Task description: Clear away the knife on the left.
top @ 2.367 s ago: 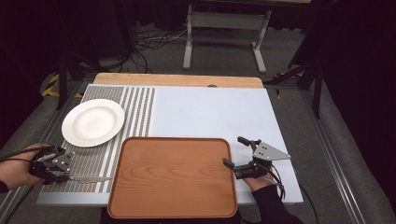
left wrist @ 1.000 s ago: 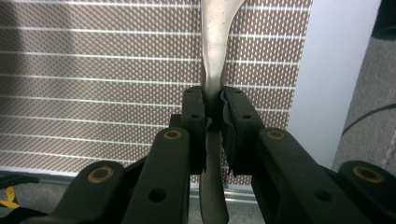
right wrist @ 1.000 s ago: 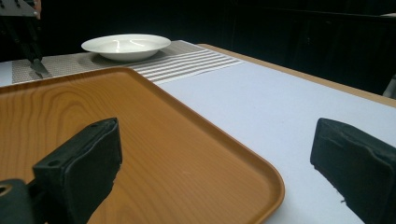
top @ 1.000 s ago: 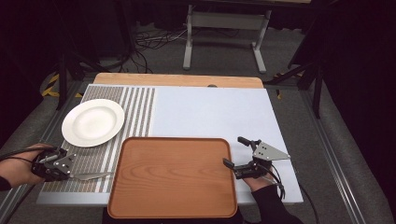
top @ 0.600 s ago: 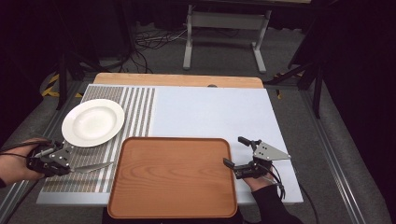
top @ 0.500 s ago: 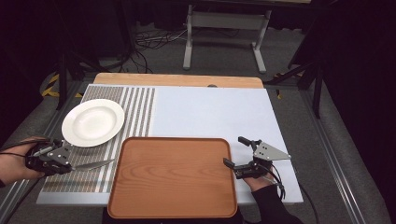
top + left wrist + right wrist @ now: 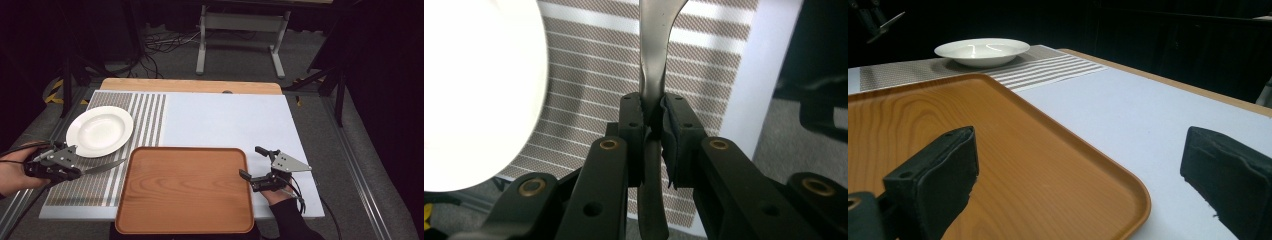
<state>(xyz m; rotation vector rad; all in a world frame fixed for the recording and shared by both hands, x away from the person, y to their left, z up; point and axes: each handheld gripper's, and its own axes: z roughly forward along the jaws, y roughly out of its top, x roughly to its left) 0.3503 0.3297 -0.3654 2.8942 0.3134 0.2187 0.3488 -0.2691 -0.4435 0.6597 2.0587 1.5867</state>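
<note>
The left gripper [image 7: 80,167] is clenched on a metal knife [image 7: 102,167], gripped by the handle, its long axis running rightward toward the wooden tray [image 7: 185,187] just beside its tip. The white plate [image 7: 100,131] sits just beyond it on the striped placemat [image 7: 145,115]. So the left hand is the nearer one (the right gripper [image 7: 253,165], jaws spread and holding nothing, waits at the tray's right edge). The left gripper view shows the pads [image 7: 674,135] pinching the handle, where the high view cannot resolve the contact.
</note>
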